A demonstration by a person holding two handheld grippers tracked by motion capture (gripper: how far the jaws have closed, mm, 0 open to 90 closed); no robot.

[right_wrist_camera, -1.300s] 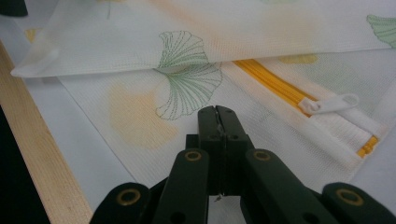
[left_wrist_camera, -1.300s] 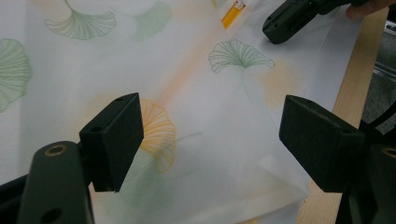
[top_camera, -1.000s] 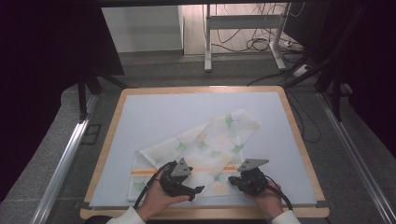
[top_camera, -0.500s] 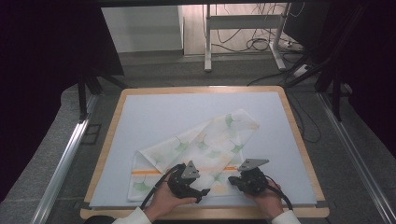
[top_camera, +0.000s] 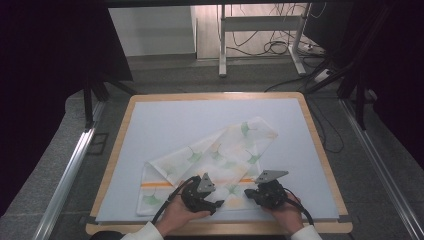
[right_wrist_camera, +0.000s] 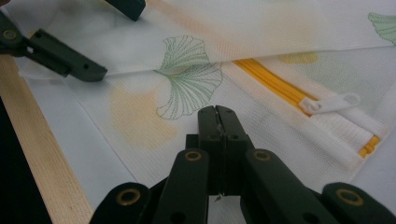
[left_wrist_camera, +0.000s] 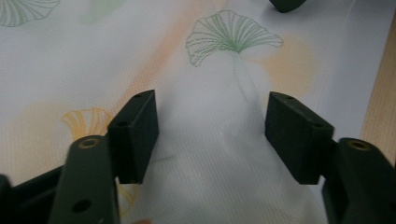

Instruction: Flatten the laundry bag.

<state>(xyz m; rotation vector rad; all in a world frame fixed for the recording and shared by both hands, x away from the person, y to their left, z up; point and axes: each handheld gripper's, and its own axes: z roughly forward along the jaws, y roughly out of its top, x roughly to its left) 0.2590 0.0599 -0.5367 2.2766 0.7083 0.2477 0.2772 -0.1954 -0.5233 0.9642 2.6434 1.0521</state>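
High view: I've got a white mesh bag [top_camera: 215, 160] with green leaf prints lying slantwise on the pale mat [top_camera: 165, 120] of the wood-edged worktop [top_camera: 125, 130], its far corner reaching toward the right, its near end by my hands. My left gripper [top_camera: 214, 202] sits over the bag's near edge, left of centre, and my right gripper [top_camera: 251, 192] is just beside it to the right, also at the bag's near edge.

Left gripper view: jaws spread wide, nothing between them but the mesh below, which rises in a soft fold in the gap. A green leaf print [left_wrist_camera: 232, 35] lies just beyond.

Right gripper view: jaws pressed tight together, tips down on the mesh; I can't tell whether any fabric is pinched between them. A yellow zipper [right_wrist_camera: 275, 83] runs off to the right with its white pull tab [right_wrist_camera: 330, 102] lying flat. The other gripper's open jaws show at far left.
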